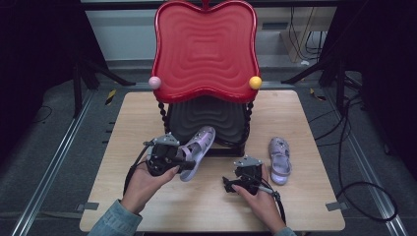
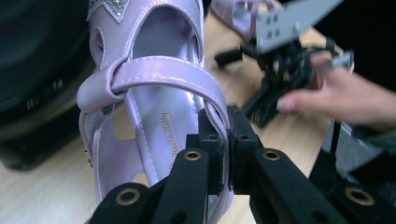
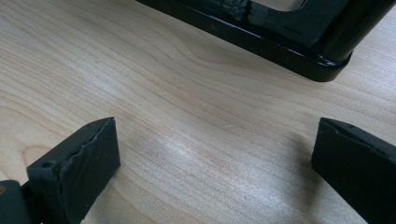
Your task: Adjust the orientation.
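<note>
Now, what we see, placed against the black stand (image 1: 206,120):
Held sandal: we see the lilac sandal (image 1: 196,150) lifted in front of the stand's lower black tier, toe tilted up toward it.
Left gripper: our left gripper (image 2: 225,154) is clamped on the sandal's heel strap (image 2: 205,88), jaws pinched tight on the strap's edge.
Right gripper: our right gripper (image 1: 235,183) sits low over the wooden table (image 1: 295,113), in front of the stand's right foot; jaws spread wide, nothing between them.
Second sandal: its twin (image 1: 280,160) lies flat on the table, right of the stand.
Red tray: the stand's red top tier (image 1: 205,49) stands above the black one.
</note>
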